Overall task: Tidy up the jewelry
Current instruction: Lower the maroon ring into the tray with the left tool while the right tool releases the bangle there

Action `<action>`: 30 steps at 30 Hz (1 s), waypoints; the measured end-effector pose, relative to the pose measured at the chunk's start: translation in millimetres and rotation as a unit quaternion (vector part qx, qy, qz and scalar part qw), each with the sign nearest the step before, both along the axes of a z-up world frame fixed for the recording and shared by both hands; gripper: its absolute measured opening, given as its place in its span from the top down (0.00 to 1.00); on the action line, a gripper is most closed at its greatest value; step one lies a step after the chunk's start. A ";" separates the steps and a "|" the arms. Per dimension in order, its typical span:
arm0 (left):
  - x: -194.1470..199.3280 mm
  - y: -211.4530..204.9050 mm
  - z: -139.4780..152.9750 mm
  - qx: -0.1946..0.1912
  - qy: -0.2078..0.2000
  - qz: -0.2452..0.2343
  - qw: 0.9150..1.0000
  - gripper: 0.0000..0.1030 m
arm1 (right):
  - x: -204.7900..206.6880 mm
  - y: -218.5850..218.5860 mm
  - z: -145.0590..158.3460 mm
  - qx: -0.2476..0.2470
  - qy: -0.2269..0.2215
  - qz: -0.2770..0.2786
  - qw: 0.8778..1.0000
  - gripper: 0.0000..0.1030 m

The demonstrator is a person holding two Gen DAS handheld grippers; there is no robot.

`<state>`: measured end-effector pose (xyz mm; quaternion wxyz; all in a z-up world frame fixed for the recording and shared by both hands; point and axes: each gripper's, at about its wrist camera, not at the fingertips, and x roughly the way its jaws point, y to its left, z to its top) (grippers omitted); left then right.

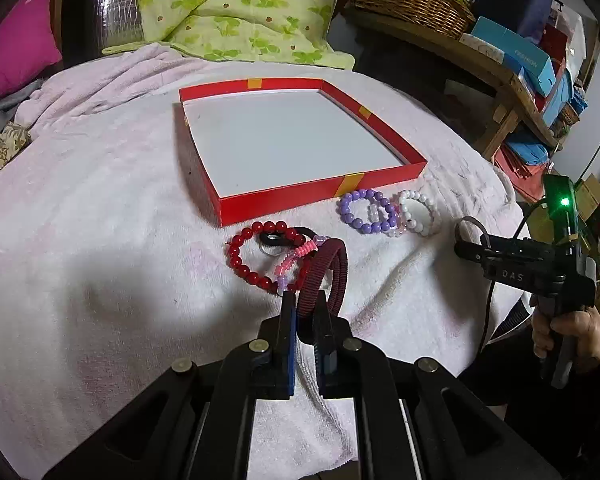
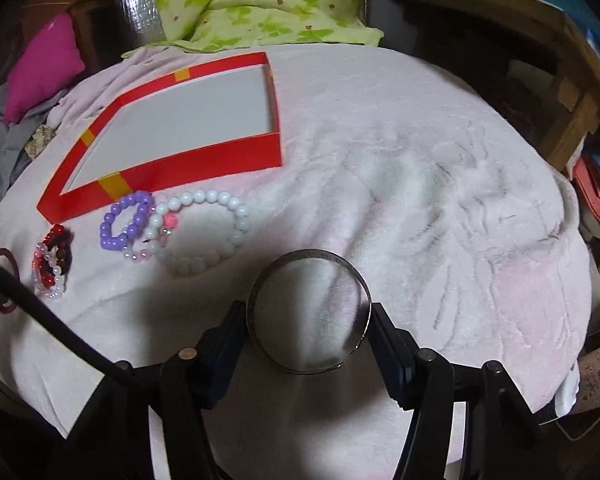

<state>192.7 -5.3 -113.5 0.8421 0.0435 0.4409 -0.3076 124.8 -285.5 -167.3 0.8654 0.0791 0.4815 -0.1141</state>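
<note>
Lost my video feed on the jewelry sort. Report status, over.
Left gripper shut on maroon band. Right gripper shut on silver bangle. Red tray holds no jewelry yet. Bead bracelets beside tray, nothing blocking it.

A pale pink towel (image 2: pixel 420 184) covers the supporting surface. On it lie a shallow red box (image 1: pixel 300 196), a purple bead bracelet (image 1: pixel 366 210) overlapping a white bead bracelet (image 1: pixel 420 212), and a red bead bracelet (image 1: pixel 244 258) in a tangled cluster.

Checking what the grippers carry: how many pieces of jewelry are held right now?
2: a maroon bangle in the left gripper, a silver bangle between the right gripper's fingers.
</note>
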 end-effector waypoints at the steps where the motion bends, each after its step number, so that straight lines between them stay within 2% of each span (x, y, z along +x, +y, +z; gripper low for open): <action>1: -1.3 0.0 1.3 -0.001 -0.003 0.000 1.000 0.92 | -2.8 -1.3 1.4 0.003 -0.003 0.001 1.000 0.39; 7: 1.2 -6.7 14.7 0.013 -0.032 0.012 0.999 0.92 | -17.0 -1.6 42.0 0.031 -0.065 0.006 0.997 0.39; 10: 10.3 -17.4 30.7 0.014 -0.046 0.016 0.999 0.92 | 1.0 0.0 65.6 0.049 -0.091 0.019 0.994 0.39; 15: 51.0 -39.8 59.2 0.016 -0.069 0.039 0.997 0.92 | 60.3 6.6 97.1 0.069 -0.139 0.022 0.988 0.39; 18: 80.3 -48.7 61.5 0.015 -0.073 0.054 0.996 0.92 | 94.4 13.0 96.0 0.083 -0.146 0.027 0.986 0.39; 22: 120.7 -56.1 52.0 0.023 -0.068 0.070 0.995 0.92 | 140.6 13.3 75.3 0.121 -0.135 0.022 0.983 0.39; 30: 189.9 -55.2 21.9 0.012 -0.008 0.097 0.995 0.92 | 228.1 20.4 49.9 0.133 -0.098 0.026 0.986 0.39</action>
